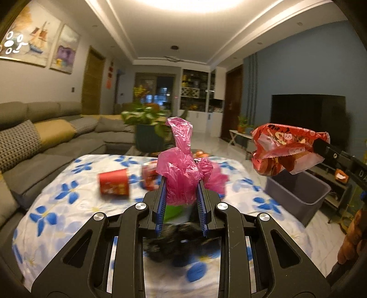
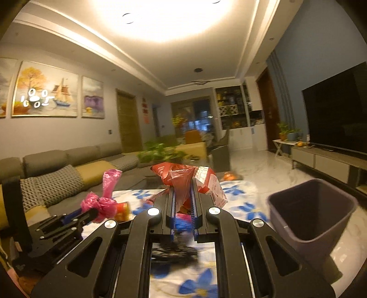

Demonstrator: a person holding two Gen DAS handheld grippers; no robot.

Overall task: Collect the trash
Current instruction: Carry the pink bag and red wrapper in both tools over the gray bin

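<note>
My right gripper [image 2: 183,194], pinching the red snack wrapper [image 2: 183,176], has the grey bin [image 2: 314,217] lower right; left gripper [image 1: 182,190] pinches the pink plastic bag [image 1: 181,160].

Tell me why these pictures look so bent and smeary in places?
Left wrist view: the lens bends the room's edges, and the red cup and flowered tablecloth are smeared by motion, while the pink bag stays fairly sharp. Right wrist view: the ceiling light glares white, the snack wrapper is sharp and the bin is slightly soft.
</note>
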